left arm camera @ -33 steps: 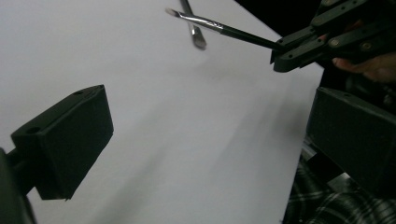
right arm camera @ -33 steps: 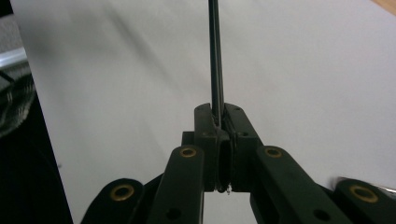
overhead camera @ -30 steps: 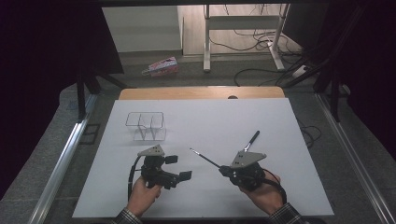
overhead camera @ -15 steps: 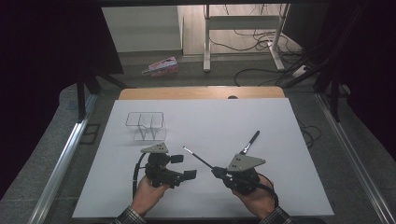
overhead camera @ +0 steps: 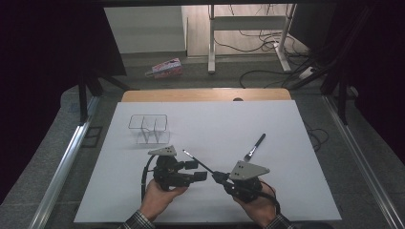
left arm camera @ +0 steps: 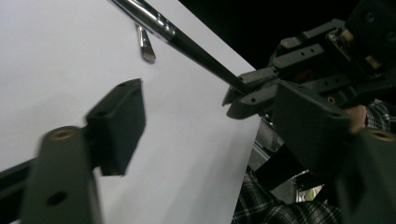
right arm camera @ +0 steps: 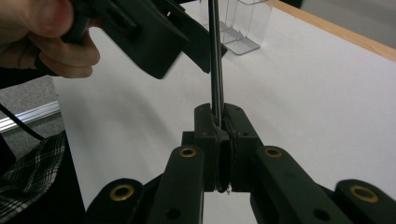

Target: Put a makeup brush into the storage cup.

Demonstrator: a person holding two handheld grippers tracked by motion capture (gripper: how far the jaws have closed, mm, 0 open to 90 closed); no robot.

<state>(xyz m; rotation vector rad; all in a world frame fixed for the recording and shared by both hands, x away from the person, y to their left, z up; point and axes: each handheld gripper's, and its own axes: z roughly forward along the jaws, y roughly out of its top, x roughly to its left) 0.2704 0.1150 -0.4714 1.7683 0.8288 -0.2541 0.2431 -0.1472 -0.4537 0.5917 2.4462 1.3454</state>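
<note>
Here, nearest the person, the right tool (overhead camera: 217,175) has its jaws pressed together on the black handle of a slim utensil (overhead camera: 198,162), which slants up and away over the white bench (overhead camera: 286,191) toward the left tool (overhead camera: 196,170). The right gripper view shows what the high view cannot: the handle (right arm camera: 215,70) is pinched squarely between the two pads and rises straight from them. The left gripper view shows the same handle turning to a shiny metal shaft (left arm camera: 140,11) that crosses above the left tool's jaws; those jaws stand apart and have just been closing, with the utensil above them rather than pressed between their pads. From the left gripper view the right tool (left arm camera: 243,93) blocks the lower end of the handle.

Farther out, a second utensil (overhead camera: 254,147), dark-handled with a metal end, lies flat on the bench to the right, well apart from both hands. Beyond the left tool stands one clear divided holder (overhead camera: 149,129). On the floor past the bench lies one pink carton (overhead camera: 165,67).

Counted: two tools, two utensils, one holder.
</note>
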